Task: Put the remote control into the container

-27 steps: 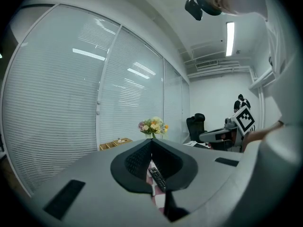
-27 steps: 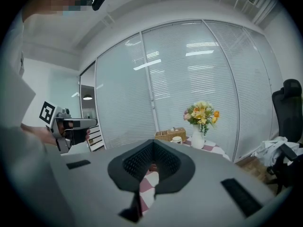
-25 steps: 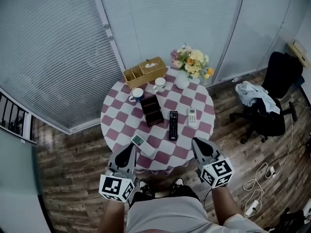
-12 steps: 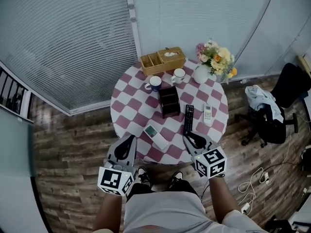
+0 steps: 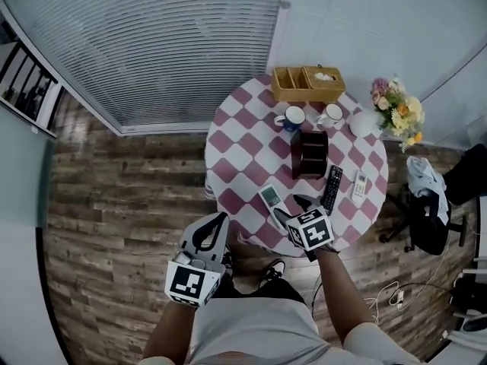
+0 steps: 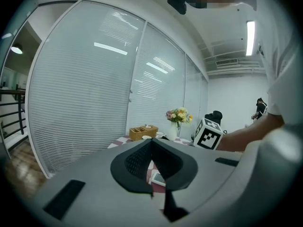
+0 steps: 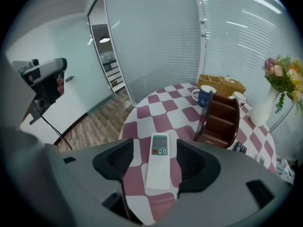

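A white remote with a small screen (image 5: 270,197) (image 7: 160,160) lies on the checked round table (image 5: 236,147) near its front edge. My right gripper (image 5: 291,207) (image 7: 156,145) straddles it; its jaws are opening, a pad stands on each side and neither touches it. The dark brown slotted container (image 5: 310,153) (image 7: 218,119) stands upright just beyond. A black remote (image 5: 331,189) and a smaller white remote (image 5: 359,188) lie to its right. My left gripper (image 5: 215,225) (image 6: 151,143) hangs off the table's front left edge, jaw tips together, holding nothing.
At the table's far side stand a wooden box (image 5: 308,84), two cups (image 5: 293,118) (image 5: 329,114) and a vase of flowers (image 5: 396,112). An office chair (image 5: 430,204) stands to the right on the wooden floor. Blinds cover the glass wall behind.
My right gripper has moved forward over the table to the screened white remote and its jaws have gone from shut to wide. The head view has swung left. The left gripper stays low.
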Tool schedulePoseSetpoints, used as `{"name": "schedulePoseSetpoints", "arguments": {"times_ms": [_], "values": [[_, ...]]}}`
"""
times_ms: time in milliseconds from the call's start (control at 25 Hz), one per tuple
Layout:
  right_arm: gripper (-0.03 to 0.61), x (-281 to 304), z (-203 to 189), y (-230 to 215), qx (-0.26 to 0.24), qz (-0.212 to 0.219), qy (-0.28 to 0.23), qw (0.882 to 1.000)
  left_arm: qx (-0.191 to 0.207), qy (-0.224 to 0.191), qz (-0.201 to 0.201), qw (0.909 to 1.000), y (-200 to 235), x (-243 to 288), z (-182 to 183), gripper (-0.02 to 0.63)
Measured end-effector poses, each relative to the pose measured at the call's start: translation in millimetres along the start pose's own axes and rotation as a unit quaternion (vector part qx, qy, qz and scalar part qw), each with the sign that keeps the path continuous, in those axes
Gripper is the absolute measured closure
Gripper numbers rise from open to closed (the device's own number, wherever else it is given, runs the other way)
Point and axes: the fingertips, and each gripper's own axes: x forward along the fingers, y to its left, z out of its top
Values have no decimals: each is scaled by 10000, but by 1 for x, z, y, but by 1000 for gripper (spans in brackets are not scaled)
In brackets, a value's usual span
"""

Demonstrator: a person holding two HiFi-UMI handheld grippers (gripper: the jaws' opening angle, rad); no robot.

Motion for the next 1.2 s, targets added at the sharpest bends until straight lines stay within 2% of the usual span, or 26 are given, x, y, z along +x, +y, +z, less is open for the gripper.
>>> {"name": "schedulePoseSetpoints", "arguments": {"times_ms": [200, 480, 720, 1000, 1200], "values": [[287, 56, -21, 0, 49, -4, 684, 9976, -224, 139, 154, 9995, 26, -10, -20, 604], [279, 110, -29, -11, -83, -312, 1492, 9883, -396, 161, 219, 9988, 46, -18, -29, 604], [281, 128, -34, -11, -103, -307, 1682, 9852, -444, 148, 218, 9987, 54, -16, -30, 604], [295, 123, -29, -15, 19, -392, 1402, 9894, -531, 202, 125, 9983, 50, -17, -31, 604], [298, 84, -9, -25, 488, -479, 622, 9957, -479, 240, -8, 9986, 43, -12, -28, 604]]}}
